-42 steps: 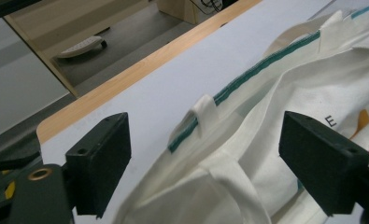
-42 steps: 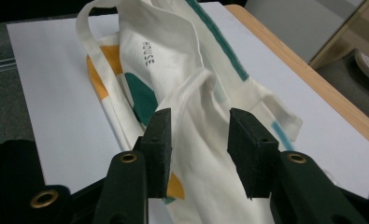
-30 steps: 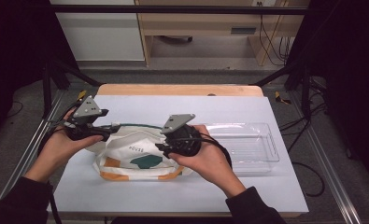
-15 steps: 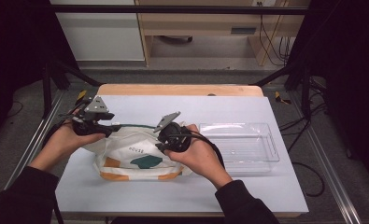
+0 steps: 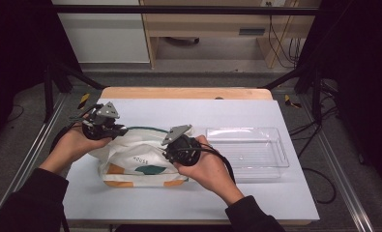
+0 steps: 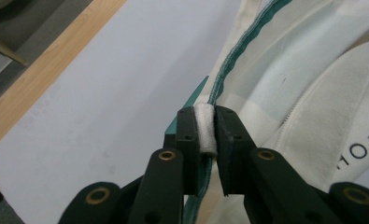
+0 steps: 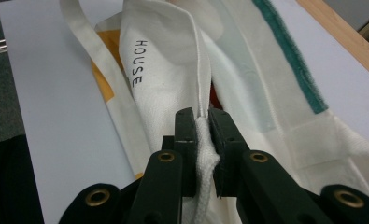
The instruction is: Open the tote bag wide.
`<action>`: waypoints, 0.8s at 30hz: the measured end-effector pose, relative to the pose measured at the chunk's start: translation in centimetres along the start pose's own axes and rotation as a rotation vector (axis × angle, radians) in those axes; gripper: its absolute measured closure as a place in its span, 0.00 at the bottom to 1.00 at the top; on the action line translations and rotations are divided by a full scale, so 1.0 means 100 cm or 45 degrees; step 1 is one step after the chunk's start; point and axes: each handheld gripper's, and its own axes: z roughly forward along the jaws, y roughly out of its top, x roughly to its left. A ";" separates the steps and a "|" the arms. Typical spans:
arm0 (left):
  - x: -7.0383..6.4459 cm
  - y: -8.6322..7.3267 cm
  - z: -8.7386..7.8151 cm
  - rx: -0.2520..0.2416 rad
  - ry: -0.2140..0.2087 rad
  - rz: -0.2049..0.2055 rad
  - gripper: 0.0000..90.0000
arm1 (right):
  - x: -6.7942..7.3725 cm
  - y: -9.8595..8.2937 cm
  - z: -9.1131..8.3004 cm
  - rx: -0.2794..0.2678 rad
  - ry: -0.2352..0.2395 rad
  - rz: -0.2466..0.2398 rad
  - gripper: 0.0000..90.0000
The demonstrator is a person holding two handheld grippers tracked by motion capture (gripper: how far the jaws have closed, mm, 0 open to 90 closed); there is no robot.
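Note:
A cream canvas tote bag [image 5: 140,162] with green trim, orange patches and the word HOUSE lies on the white table top. My left gripper [image 5: 121,130] holds its far left rim; in the left gripper view the gripper [image 6: 205,133] is shut on a fold of the bag's cream rim [image 6: 204,128] beside the green edging [image 6: 240,51]. My right gripper [image 5: 171,153] is at the bag's right side; in the right gripper view the gripper [image 7: 201,135] is shut on the bag's near rim fabric [image 7: 202,133]. The bag's mouth is pulled apart between them.
A clear plastic tray [image 5: 249,152] stands on the table just right of the bag. A wooden strip [image 5: 183,93] runs along the table's far edge. Black frame legs and cables flank the table on the floor.
My left gripper has lifted and drawn the far rim up and left, and my right gripper has shifted slightly left with its rim, so the bag's mouth stands wider.

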 end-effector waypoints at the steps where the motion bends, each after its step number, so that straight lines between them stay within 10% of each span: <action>1: 0.002 0.001 -0.001 -0.002 0.003 -0.006 0.89 | 0.002 -0.001 0.000 0.002 0.001 -0.009 0.92; 24: 0.025 0.010 0.002 -0.044 0.082 -0.057 0.90 | 0.042 -0.065 0.003 0.007 0.017 -0.029 0.94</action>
